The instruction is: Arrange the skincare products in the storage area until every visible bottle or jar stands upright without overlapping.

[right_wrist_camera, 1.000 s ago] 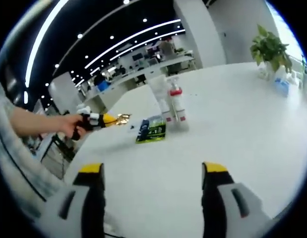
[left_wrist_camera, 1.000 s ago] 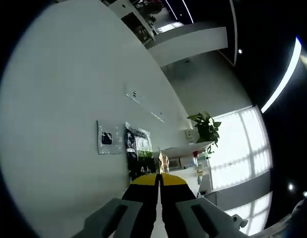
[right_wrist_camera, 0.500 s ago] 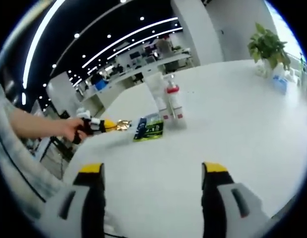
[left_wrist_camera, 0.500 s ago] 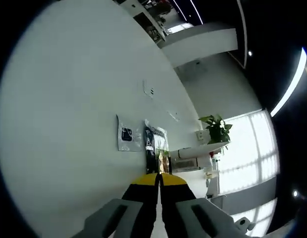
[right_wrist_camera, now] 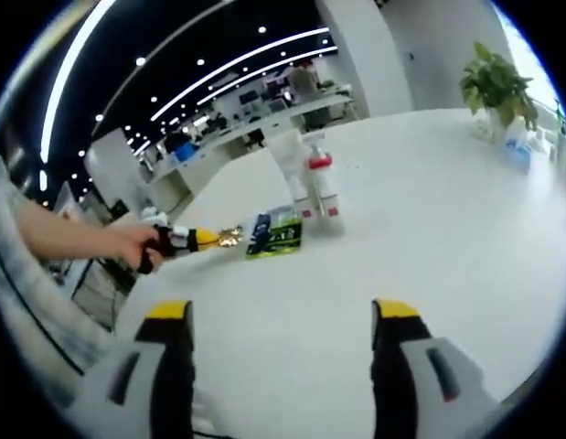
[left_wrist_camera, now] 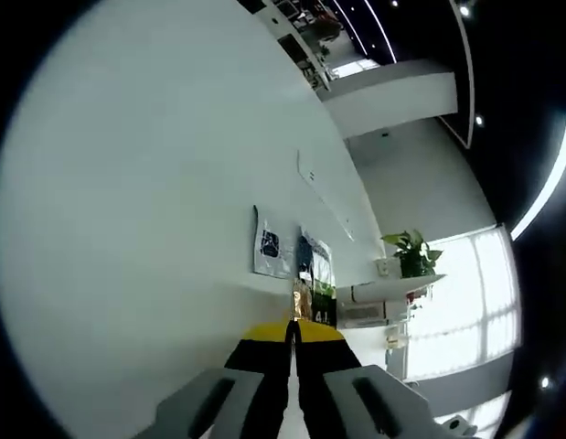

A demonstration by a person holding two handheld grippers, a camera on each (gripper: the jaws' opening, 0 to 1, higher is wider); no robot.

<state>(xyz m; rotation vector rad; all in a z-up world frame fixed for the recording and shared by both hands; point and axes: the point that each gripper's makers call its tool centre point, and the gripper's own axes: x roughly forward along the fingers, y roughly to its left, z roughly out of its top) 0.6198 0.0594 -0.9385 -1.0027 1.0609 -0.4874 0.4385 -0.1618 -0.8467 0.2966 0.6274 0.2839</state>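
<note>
- Nearest the right camera: right gripper [right_wrist_camera: 283,320] with jaws spread wide, nothing between them, hovering over bare white table [right_wrist_camera: 447,238].
- Nearest the left camera: left gripper [left_wrist_camera: 293,331] with yellow-tipped jaws pressed together on a small gold-coloured item [left_wrist_camera: 302,299] — too small and blurred to name, perhaps a cap or a little jar.
- Seen from the right gripper view: same left gripper [right_wrist_camera: 214,240] reaching in from the left in a person's hand [right_wrist_camera: 141,245], gold item [right_wrist_camera: 231,238] at its tip, just beside the dark sachet [right_wrist_camera: 275,235].
- Just past that tip: dark and green sachet [left_wrist_camera: 316,274] lying flat on the table, a second flat packet [left_wrist_camera: 270,247] beside it in the left gripper view.
- Further on: two pale bottles, one with a red pump collar [right_wrist_camera: 322,187], the other plain [right_wrist_camera: 292,178], both upright and close together, just behind the sachet; touching or merely adjacent — cannot tell.
- Key relation: products straight ahead of the left tip and near it, well apart from the right gripper; left clearly the nearer tool.
- Likely step: setting the gold item down upright beside the sachets, not on top of them — risk of overlap if released at the sachet's edge.
- Far back: potted plant [right_wrist_camera: 497,87] at the table's far edge.
</note>
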